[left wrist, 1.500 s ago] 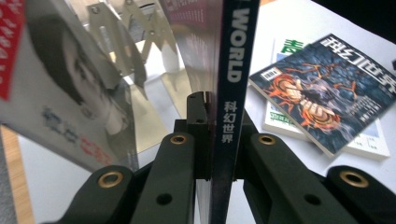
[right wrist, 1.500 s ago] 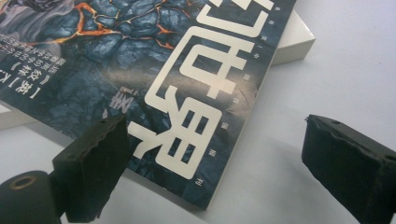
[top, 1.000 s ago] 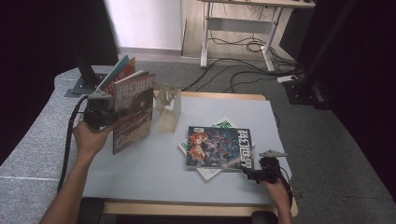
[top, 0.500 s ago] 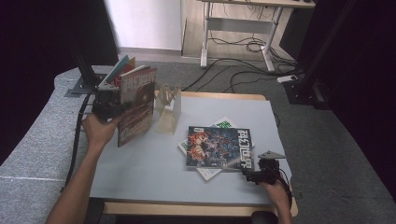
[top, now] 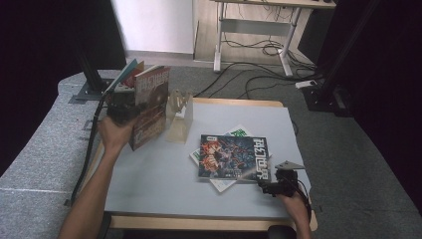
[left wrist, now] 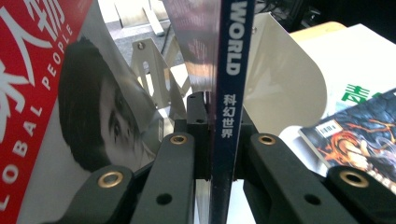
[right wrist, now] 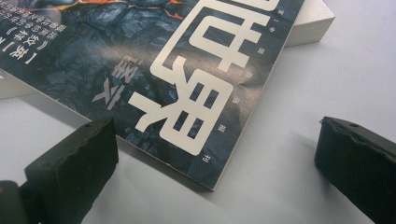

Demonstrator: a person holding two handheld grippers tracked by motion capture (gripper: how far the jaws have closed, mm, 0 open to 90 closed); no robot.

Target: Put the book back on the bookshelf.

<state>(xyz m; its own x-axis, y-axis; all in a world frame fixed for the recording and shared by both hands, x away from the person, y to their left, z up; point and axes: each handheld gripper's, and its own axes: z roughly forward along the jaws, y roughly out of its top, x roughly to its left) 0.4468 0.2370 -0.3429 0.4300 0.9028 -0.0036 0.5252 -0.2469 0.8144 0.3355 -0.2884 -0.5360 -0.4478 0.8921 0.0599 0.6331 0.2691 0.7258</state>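
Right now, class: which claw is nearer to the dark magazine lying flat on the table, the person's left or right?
Right. The right claw sits open at the dark magazine's near corner, jaws either side of it. The left claw is far off by the stand, shut on an upright magazine.

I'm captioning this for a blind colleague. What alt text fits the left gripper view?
The left gripper has its black jaws shut on the dark blue spine of a magazine held upright. A red magazine cover stands at left, a pale metal book stand behind, and a dark illustrated magazine lies at right.
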